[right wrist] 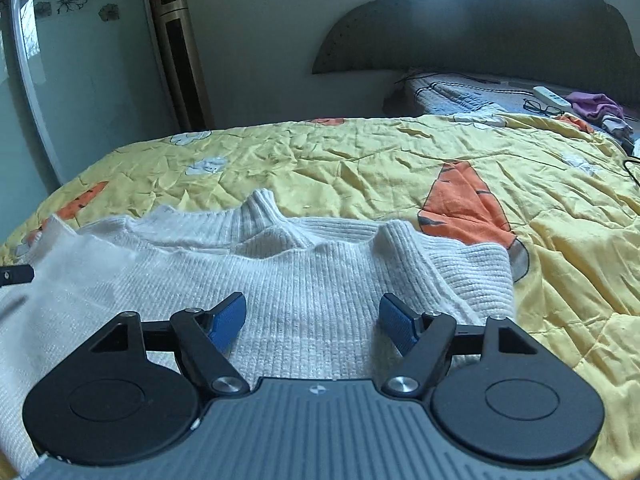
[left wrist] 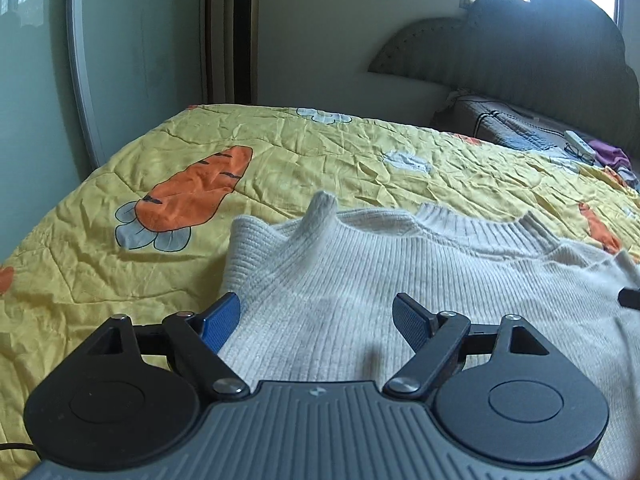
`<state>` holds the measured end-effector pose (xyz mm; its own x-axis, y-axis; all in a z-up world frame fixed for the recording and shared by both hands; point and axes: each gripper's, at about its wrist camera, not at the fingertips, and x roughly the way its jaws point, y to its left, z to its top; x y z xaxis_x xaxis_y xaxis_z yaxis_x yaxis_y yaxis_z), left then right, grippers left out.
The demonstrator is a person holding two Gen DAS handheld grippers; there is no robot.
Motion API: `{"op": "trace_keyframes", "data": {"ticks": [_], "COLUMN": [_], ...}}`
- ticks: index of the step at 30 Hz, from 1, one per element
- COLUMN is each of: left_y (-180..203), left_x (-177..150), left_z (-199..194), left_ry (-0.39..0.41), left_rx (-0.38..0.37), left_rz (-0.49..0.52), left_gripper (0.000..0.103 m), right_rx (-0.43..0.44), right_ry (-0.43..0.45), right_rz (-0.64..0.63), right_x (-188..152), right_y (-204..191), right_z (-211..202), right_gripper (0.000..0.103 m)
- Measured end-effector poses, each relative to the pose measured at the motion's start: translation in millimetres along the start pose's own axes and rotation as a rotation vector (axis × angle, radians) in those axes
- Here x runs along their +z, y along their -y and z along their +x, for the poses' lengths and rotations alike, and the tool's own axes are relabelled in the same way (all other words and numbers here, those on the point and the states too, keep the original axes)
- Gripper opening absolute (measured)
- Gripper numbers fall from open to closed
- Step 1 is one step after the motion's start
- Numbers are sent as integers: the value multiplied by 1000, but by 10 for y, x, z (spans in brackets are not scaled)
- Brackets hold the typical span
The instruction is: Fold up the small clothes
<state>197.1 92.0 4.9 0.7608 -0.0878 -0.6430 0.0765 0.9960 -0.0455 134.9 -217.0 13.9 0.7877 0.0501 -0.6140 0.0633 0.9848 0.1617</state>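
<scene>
Your left hand-held gripper (left wrist: 316,316) and right hand-held gripper (right wrist: 312,314) hang released over the cream ribbed knit sweater (left wrist: 360,280); it lies on the yellow carrot-print quilt (left wrist: 280,152)

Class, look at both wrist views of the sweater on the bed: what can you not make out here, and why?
- Sweater hem: both views, hidden behind the gripper bodies.
- Sweater's far sleeve: left view, cut by the right edge; right view, by the left edge.
- Right gripper in the left view: only a dark tip shows at the edge.
- Glasses and remote near the headboard: too small for detail.
</scene>
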Motion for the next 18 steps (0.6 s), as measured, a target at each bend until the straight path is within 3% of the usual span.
{"op": "trace_keyframes", "data": {"ticks": [6,10,18], "left_y": [72,173,221], "left_x": [-121,-227,-322], "left_z": [11,-5,-16], "left_ry": [-18,6,45], "left_rx": [1,33,56], "left_rz": [36,93,132], "left_gripper": [89,91,93], "right_rx": [63,42,21], "right_ry": [34,-10,37], "right_rz": [-20,-66,-86], "right_x": [-112,-247,-399], "right_y": [-201,-310,-328], "right_z": [-215,-134,-97], "right_gripper": [92,95,103]}}
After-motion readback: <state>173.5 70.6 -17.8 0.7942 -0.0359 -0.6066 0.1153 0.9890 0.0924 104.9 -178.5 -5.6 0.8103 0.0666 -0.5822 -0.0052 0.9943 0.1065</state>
